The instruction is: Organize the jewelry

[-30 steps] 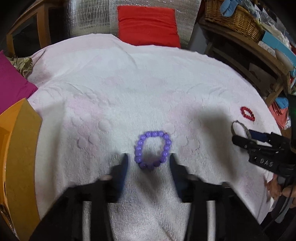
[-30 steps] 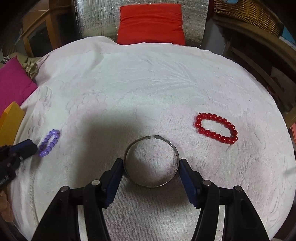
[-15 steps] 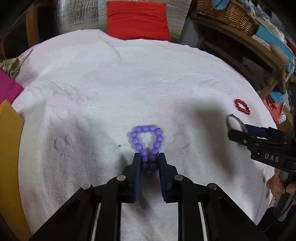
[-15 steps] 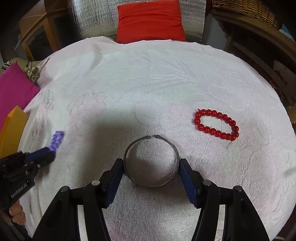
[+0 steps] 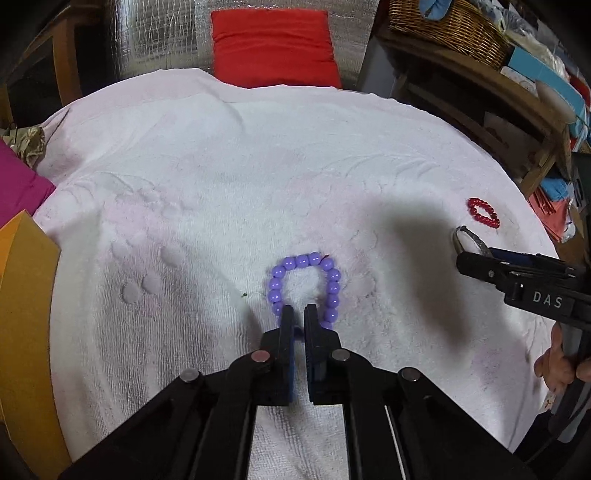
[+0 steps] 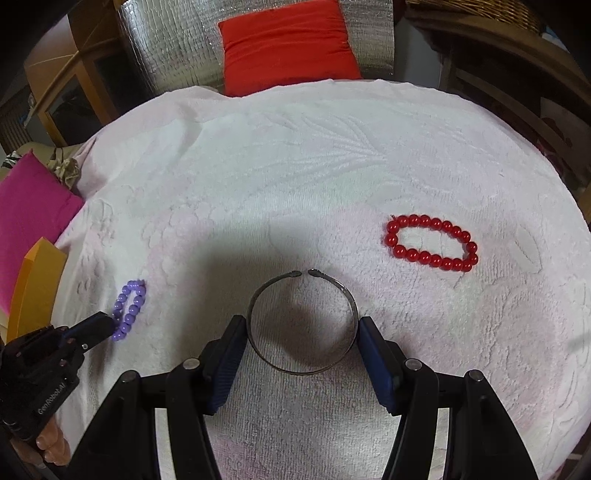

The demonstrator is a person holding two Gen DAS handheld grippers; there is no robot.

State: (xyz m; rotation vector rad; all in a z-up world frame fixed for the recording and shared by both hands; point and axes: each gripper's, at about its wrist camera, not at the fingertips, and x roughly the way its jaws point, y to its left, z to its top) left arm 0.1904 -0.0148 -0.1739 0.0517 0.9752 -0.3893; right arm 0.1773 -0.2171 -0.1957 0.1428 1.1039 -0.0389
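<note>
My left gripper point(image 5: 299, 314) is shut on the near end of a purple bead bracelet point(image 5: 306, 280), which otherwise lies on the white towel point(image 5: 221, 184); it also shows in the right wrist view point(image 6: 129, 306). My right gripper point(image 6: 301, 325) is open, its fingers on either side of a silver open bangle point(image 6: 301, 321) lying flat on the towel and touching or nearly touching it. A red bead bracelet point(image 6: 432, 243) lies to the right of the bangle; it also shows in the left wrist view point(image 5: 483, 212).
An orange box point(image 5: 22, 314) stands at the towel's left edge, next to a magenta cushion point(image 6: 29, 206). A red cushion point(image 5: 273, 48) sits at the back. A wooden shelf with a wicker basket point(image 5: 454, 26) stands at the right.
My left gripper has closed on the near end of the purple bracelet, squeezing the loop narrower. The right gripper and the bangle have stayed in place.
</note>
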